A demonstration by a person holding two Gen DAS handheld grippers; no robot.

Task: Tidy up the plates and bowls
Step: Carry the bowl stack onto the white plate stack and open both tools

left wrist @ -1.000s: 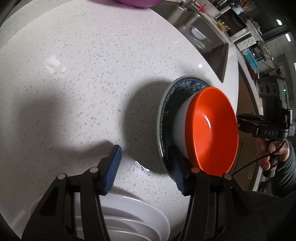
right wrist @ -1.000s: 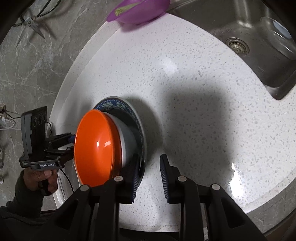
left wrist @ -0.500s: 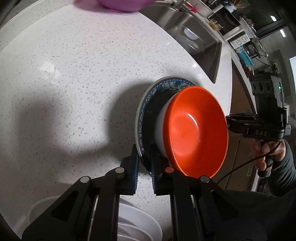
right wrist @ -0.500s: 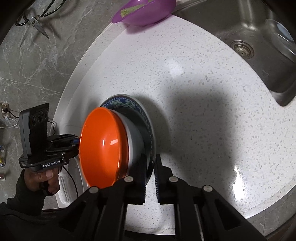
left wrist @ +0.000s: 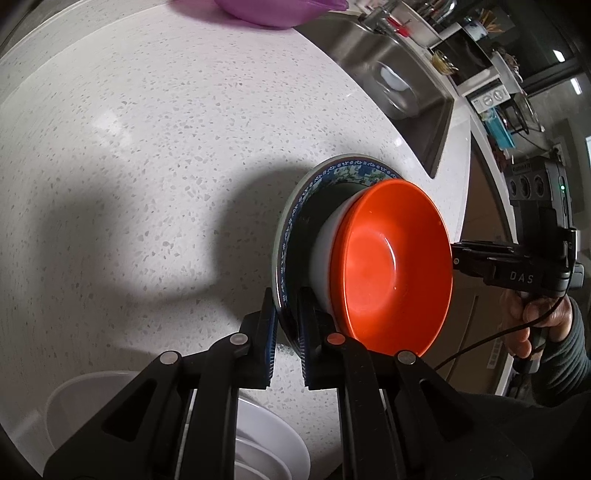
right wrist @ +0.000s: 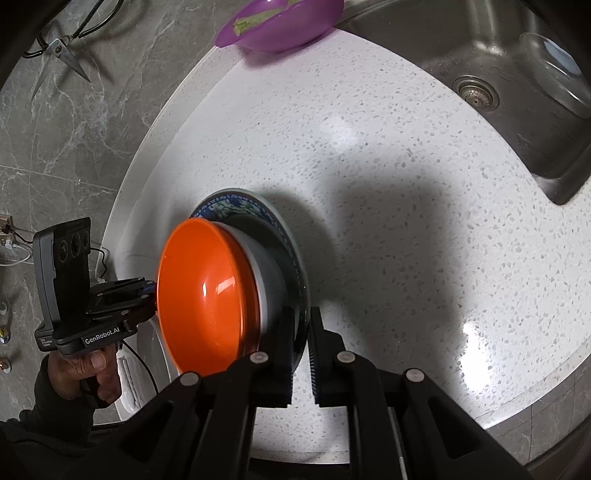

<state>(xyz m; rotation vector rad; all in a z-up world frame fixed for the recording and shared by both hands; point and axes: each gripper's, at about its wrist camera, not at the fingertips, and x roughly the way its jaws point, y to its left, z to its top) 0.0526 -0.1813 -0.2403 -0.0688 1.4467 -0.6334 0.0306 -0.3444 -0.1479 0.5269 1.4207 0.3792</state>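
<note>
A blue-patterned plate (left wrist: 325,181) carries an orange bowl (left wrist: 391,273) with a white outside. My left gripper (left wrist: 286,332) is shut on the plate's near rim. In the right wrist view my right gripper (right wrist: 301,354) is shut on the opposite rim of the same plate (right wrist: 240,206), with the orange bowl (right wrist: 207,295) on it. The plate hangs above the white speckled counter (left wrist: 147,147), its shadow offset on the counter. Each gripper shows in the other's view: the right one (left wrist: 517,266) and the left one (right wrist: 92,306).
White plates and a clear bowl (left wrist: 269,439) are stacked below my left gripper. A purple bowl (right wrist: 280,22) sits at the counter's far edge. A steel sink (right wrist: 498,74) holding a glass dish lies to the right. Scissors (right wrist: 59,51) hang on the grey wall.
Both grippers closed onto opposite rims of the plate. The plate with the bowl has since risen off the counter, its shadow spreading out.
</note>
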